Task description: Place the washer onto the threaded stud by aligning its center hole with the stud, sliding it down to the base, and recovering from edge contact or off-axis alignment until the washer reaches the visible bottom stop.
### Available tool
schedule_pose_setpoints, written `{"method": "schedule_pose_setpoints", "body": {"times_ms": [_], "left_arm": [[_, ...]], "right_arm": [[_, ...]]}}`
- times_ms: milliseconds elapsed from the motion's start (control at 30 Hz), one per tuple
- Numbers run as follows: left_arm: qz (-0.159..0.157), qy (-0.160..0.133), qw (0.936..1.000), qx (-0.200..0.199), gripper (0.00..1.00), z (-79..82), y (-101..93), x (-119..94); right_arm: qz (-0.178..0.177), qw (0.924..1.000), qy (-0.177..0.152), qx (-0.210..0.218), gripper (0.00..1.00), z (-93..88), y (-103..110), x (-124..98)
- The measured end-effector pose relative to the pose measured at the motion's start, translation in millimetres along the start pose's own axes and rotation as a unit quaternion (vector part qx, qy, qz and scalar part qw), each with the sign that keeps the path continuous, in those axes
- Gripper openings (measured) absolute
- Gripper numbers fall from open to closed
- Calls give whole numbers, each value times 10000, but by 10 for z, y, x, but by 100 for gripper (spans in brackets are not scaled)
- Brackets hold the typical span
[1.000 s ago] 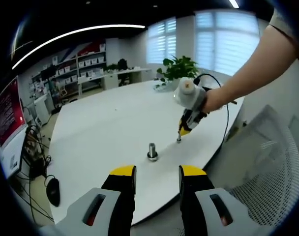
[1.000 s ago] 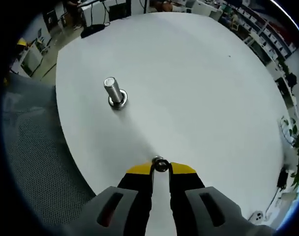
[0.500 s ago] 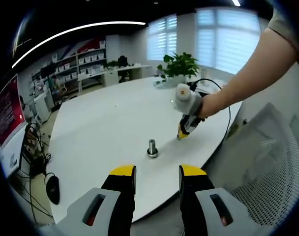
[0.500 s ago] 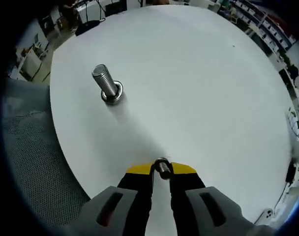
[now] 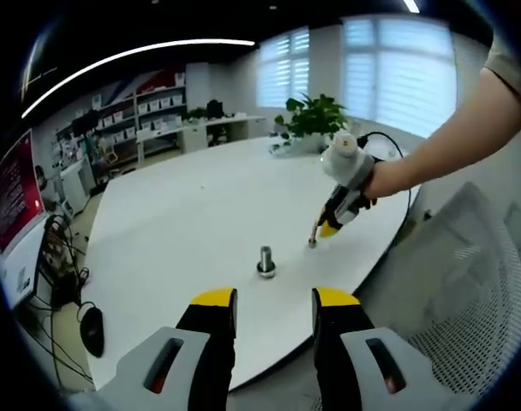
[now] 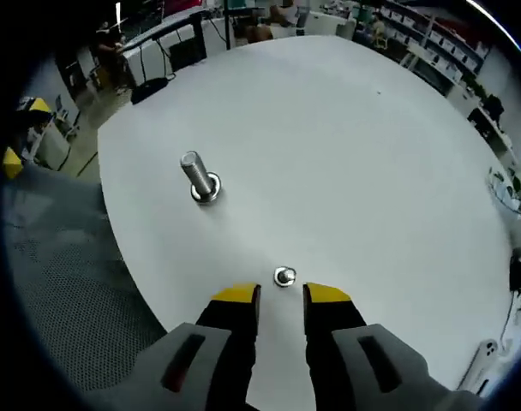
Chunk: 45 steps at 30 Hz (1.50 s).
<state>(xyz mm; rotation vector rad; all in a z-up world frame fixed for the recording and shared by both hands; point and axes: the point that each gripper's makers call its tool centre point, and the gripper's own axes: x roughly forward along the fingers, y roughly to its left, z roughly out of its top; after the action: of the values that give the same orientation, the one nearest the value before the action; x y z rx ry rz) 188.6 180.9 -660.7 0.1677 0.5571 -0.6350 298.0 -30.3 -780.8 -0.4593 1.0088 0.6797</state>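
The large white oval desk (image 6: 355, 128) carries everything in play, and judged by how things lie on it, the task is barely begun: nothing sits on the stud yet.

The right hand-held gripper (image 6: 281, 295), grey-bodied with yellow-tipped jaws, hovers over the near edge of the desk with its jaws parted and nothing between them; in the left gripper view it (image 5: 320, 235) hangs from the person's hand, tips pointed down at the desk. The left hand-held gripper (image 5: 273, 300) waits off the desk's edge, jaws spread and empty (it plays no part so far).

The upright silver threaded stud (image 6: 195, 174) stands on its round base well ahead of the right hand-held gripper and off to its left, its shaft bare from top to bottom stop.

The small shiny metal washer (image 6: 284, 276) lies flat on the desk just ahead of the right hand-held gripper's tips, apart from them and well apart from the stud (image 5: 266, 259).

What is left, then, is everything: grasping the washer, carrying it over the stud, lining its hole up and sliding it down to the base.
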Motion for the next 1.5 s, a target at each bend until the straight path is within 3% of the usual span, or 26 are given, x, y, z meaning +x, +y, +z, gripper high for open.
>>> {"method": "schedule_pose_setpoints", "body": {"times_ms": [167,300,400,467,700,767,933,1067,1100,1167,1267,1300,1367,1500], "left_arm": [[-12,-65,10000,8,34,17,-9,-15],[75,-334,9994,-13,35,108,21,-65],[140,-440,9989,-68,35,145,50,-78],[196,-495,9986,-73,36,162,66,-88],[417,-675,9967,-179,36,233,150,-128],[487,-701,9961,-220,36,250,168,-141],[623,-657,9955,-290,38,253,206,-157],[841,-733,9937,-143,39,319,243,-233],[889,-802,9924,-276,39,334,264,-264],[905,-950,9894,-627,40,341,268,-313],[1073,-1087,9867,-560,40,361,286,-410],[1078,-1129,9863,-539,40,373,280,-414],[1090,-1149,9863,-462,41,387,281,-384],[1088,-1188,9862,-378,41,395,286,-331]], "right_arm": [[-53,9985,-502,188,23,11,29,-340],[-116,9963,-825,208,24,-6,50,-642],[-107,9874,-1504,471,29,116,49,-905],[-69,9822,-1740,701,29,179,28,-1046],[82,9709,-2295,684,30,250,100,-1388],[287,9696,-2313,743,31,174,220,-1432],[394,9692,-2367,556,32,-48,471,-1449],[468,9646,-2538,536,32,-86,611,-1439],[464,9636,-2573,554,32,-80,612,-1442],[429,9593,-2680,772,32,-25,585,-1505],[476,9382,-3250,1093,32,106,594,-1666],[443,9433,-3141,974,32,55,603,-1661],[319,9467,-3080,885,32,11,599,-1655],[249,9432,-3143,1045,32,-67,517,-1617]]}}
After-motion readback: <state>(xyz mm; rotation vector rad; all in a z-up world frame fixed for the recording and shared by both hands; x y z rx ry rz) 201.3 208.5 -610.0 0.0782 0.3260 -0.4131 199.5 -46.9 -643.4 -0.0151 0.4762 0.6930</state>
